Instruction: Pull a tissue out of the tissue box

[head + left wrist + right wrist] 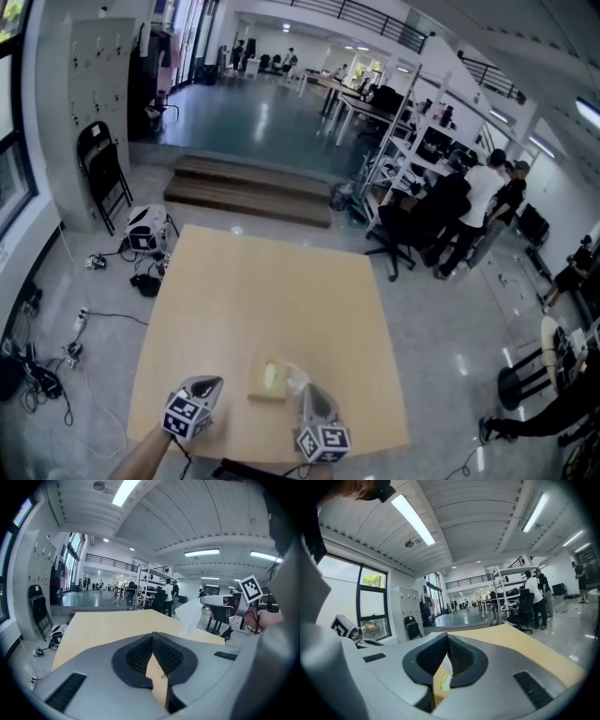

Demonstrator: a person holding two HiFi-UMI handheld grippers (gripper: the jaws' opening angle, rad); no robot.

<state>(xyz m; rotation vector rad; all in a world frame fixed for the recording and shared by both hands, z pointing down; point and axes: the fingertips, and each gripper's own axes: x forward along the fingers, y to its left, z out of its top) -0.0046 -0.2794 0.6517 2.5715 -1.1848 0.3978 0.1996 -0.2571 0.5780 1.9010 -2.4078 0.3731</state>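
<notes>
A tan tissue box [266, 381] sits on the light wooden table [262, 291] near its front edge. A white tissue [296, 377] rises from the box's right side up to my right gripper [309, 390], which is shut on it. In the left gripper view the tissue [189, 616] hangs from the right gripper [204, 601]. In the right gripper view, the gap below the right gripper [447, 640] shows the box's yellow-green slot [443, 681]. My left gripper [214, 383] hovers just left of the box, apart from it. The left gripper [153, 637] is shut and empty.
Several people [473, 211] stand by shelving and an office chair [398, 234] beyond the table's far right corner. A black folding chair [103, 173], bags and cables [141, 253] lie on the floor at the left. Steps [248, 187] lie behind the table, a stool [520, 380] at the right.
</notes>
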